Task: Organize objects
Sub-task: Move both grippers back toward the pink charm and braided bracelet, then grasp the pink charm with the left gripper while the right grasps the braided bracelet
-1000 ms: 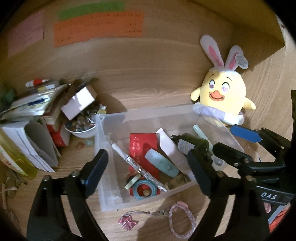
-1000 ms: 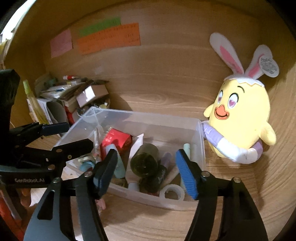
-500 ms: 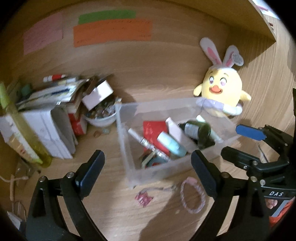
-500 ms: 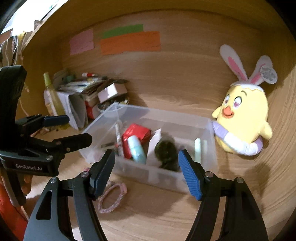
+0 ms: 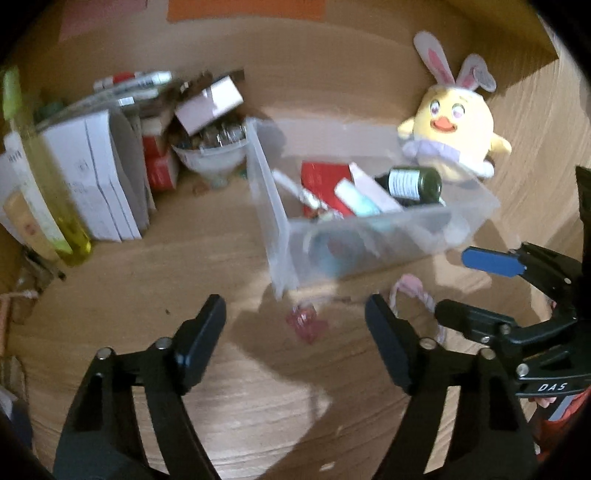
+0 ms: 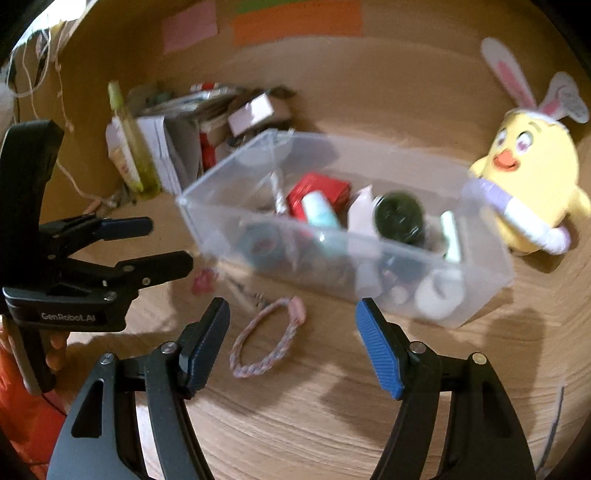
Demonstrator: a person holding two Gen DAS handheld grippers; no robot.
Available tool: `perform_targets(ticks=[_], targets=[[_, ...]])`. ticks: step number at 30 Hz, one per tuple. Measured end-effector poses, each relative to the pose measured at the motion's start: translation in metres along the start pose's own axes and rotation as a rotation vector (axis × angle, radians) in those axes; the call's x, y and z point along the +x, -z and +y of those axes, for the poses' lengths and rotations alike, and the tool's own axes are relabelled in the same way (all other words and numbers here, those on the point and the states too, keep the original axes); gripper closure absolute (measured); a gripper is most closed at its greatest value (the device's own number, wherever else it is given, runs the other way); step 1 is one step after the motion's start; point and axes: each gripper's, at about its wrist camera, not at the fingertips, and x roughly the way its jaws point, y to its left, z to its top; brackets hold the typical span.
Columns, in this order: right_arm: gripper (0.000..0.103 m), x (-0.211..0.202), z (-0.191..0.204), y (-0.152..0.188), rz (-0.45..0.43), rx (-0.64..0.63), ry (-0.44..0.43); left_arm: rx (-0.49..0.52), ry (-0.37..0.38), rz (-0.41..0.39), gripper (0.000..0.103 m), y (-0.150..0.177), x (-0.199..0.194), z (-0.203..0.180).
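A clear plastic bin [image 5: 280, 225] [image 6: 480, 295] on the wooden desk holds a red box, a dark green bottle [image 5: 413, 182] [image 6: 399, 216], tubes and tape rolls. In front of it lie a pink charm [image 5: 306, 323] [image 6: 203, 282] and a braided pink bracelet [image 6: 264, 338] [image 5: 410, 295]. My left gripper [image 5: 295, 339] hovers just short of the charm, its jaws closing with nothing between them. My right gripper [image 6: 291, 343] is open above the bracelet, which lies by its left finger, untouched. Each gripper shows in the other's view.
A yellow chick plush with bunny ears [image 5: 454, 125] [image 6: 532, 177] leans at the back right. White boxes [image 5: 92, 177], a yellow-green bottle [image 5: 48, 184], a bowl of small items [image 5: 210, 155] and stacked clutter crowd the left. Coloured notes [image 6: 295, 18] hang on the back wall.
Both grippers pulled back from over the bin and sank toward the desk. The charm and bracelet now lie nearer the fingertips. The left jaws stand narrower.
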Motion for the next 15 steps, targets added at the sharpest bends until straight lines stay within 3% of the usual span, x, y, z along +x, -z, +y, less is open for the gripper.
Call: perform_targets(ticks=[3, 10, 15], targets=[[0.035, 0.013, 0.004, 0.002, 0.028, -0.019, 0.013, 0.008, 0.002, 0.032, 0.036, 0.005, 0.009, -0.001], [0.037, 0.036, 0.005, 0.002, 0.079, -0.016, 0.01, -0.004, 0.005, 0.07, 0.039, 0.01, 0.023, 0.002], [0.05, 0.044, 0.005, 0.001, 0.085, -0.009, 0.016, -0.009, -0.017, 0.065, 0.061, 0.009, 0.027, 0.004]])
